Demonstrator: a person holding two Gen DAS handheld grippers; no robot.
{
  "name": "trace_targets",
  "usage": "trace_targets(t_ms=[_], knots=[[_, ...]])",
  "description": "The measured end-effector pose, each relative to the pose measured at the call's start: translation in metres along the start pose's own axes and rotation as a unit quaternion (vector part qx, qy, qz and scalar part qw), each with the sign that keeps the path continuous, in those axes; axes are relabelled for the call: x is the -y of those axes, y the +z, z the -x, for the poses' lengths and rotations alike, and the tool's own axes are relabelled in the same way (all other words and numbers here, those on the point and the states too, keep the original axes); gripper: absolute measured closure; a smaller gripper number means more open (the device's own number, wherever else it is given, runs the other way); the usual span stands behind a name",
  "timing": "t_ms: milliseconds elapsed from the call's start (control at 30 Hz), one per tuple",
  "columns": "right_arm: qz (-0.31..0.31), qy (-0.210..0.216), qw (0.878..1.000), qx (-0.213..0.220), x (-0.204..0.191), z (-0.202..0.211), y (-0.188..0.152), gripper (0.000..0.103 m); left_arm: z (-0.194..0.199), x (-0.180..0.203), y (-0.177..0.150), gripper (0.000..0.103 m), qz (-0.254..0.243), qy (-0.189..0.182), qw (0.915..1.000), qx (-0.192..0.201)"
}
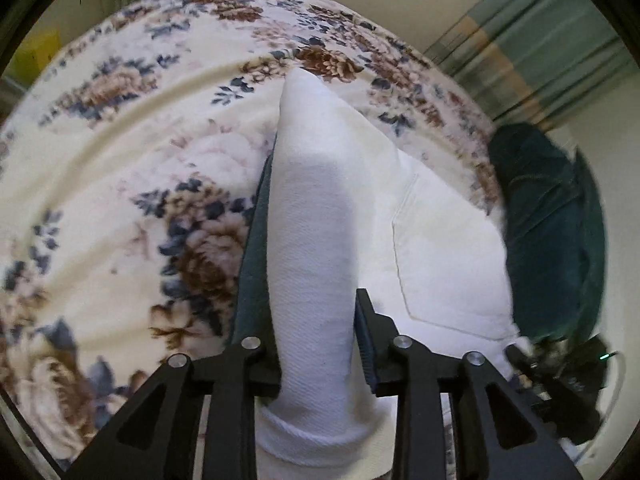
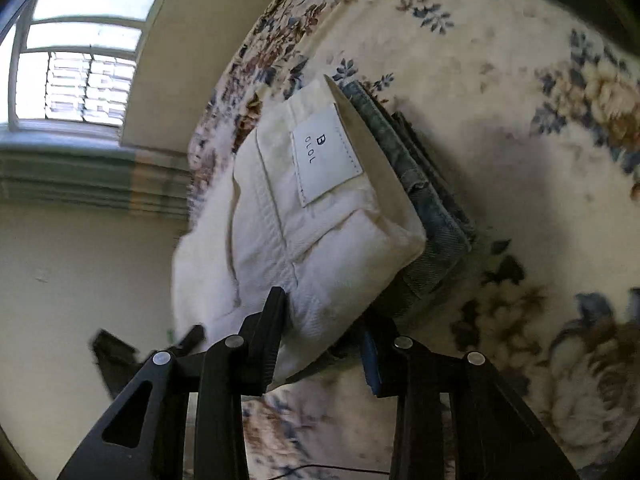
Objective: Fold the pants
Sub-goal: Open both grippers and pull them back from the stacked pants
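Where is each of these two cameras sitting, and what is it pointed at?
Left wrist: on the left tongs, facing along a fold of white pants between its black fingers, over the floral blanket.
Right wrist: on the right tongs, facing the pants' label and the denim beneath.
Shared: the pants, blanket, curtain; each glimpses the other tongs.

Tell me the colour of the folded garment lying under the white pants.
Faded blue-grey denim, clearest in the right wrist view, stacked beneath the white pants.

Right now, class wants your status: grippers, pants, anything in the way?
Left gripper shut on white pants. Right gripper around the same white pants, grip unclear. Pants folded, atop folded blue jeans on floral blanket. Nothing blocking.
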State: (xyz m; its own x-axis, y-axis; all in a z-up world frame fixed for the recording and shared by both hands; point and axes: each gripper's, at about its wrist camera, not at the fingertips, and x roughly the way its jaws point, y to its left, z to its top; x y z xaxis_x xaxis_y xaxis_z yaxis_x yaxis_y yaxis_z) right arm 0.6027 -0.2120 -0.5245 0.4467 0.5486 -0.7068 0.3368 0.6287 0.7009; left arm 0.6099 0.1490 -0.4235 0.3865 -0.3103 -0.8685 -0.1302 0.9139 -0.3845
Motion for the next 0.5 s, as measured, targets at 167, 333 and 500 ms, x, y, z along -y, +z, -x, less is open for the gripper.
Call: trace_targets(t_ms=[167, 333, 500], knots=[[0.098, -0.118, 0.988, 0.025, -0.043, 0.04, -0.014, 0.054, 0.027, 0.03, -0.015, 0.054, -0.046, 0.111, 0.9926, 0.019], [0.201, -0.221, 0.952, 0.058, -0.087, 0.083, -0.041, 0.03, 0.07, 0.06, -0.038, 0.013, -0.084, 0.156, 0.9825, 0.056], [0.265, -0.273, 0.92, 0.099, -0.125, 0.133, -0.074, 0.001, 0.116, 0.085, -0.063, 0.006, -0.096, 0.174, 0.9762, 0.086]])
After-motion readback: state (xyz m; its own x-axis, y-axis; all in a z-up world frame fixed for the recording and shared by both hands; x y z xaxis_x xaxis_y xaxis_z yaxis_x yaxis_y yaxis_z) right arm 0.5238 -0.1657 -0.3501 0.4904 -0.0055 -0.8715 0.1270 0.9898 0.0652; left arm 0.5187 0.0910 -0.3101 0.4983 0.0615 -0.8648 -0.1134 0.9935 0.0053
